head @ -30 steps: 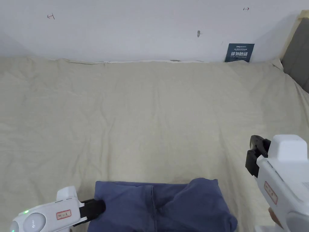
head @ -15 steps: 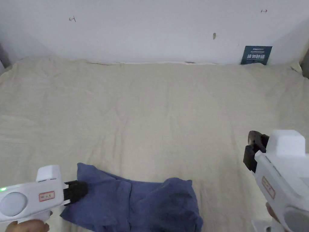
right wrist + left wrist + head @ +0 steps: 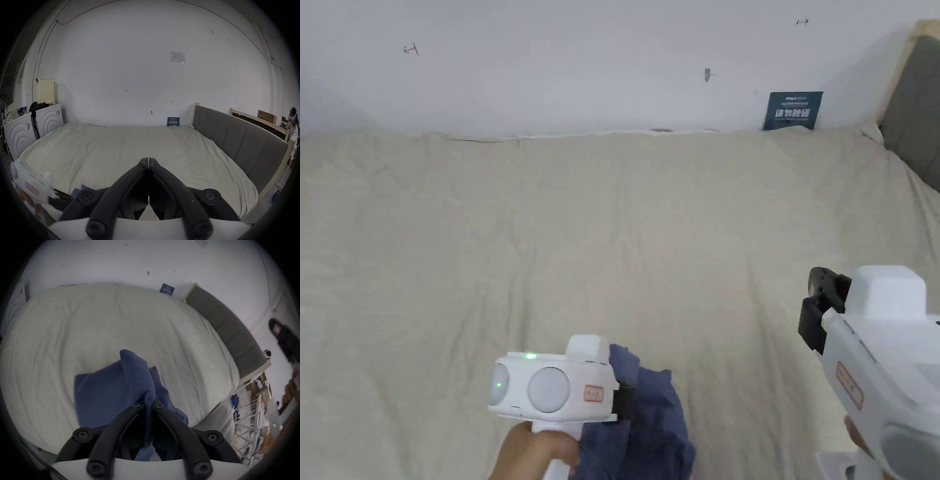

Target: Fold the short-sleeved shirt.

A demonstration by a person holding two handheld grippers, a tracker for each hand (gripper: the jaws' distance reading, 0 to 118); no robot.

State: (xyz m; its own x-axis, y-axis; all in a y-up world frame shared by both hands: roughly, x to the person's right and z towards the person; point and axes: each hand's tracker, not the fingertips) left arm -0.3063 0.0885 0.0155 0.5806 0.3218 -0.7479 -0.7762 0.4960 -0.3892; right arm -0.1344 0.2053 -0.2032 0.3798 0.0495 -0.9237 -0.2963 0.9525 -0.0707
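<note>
The blue short-sleeved shirt (image 3: pixel 650 412) lies bunched at the near edge of the bed. In the left gripper view the shirt (image 3: pixel 110 391) rises in a fold that runs between the jaws. My left gripper (image 3: pixel 624 400) is shut on that fold, its own view (image 3: pixel 148 404) showing both jaws pressed on the cloth. A hand holds it from below. My right gripper (image 3: pixel 822 306) hovers above the bed at the right, apart from the shirt. In its own view the right gripper (image 3: pixel 148 160) is shut with nothing between the jaws, and a scrap of the shirt (image 3: pixel 81 189) shows at lower left.
A cream sheet (image 3: pixel 600 250) covers the wide bed. A white wall runs behind it with a dark blue sign (image 3: pixel 792 110). A grey padded headboard (image 3: pixel 240 139) borders the right side. White cabinets (image 3: pixel 32 123) stand at the left. Another person (image 3: pixel 293 129) stands far right.
My left gripper has carried its hold on the shirt from the left edge to the right and up, bunching the cloth over itself. The right gripper has barely moved. The head camera shifted.
</note>
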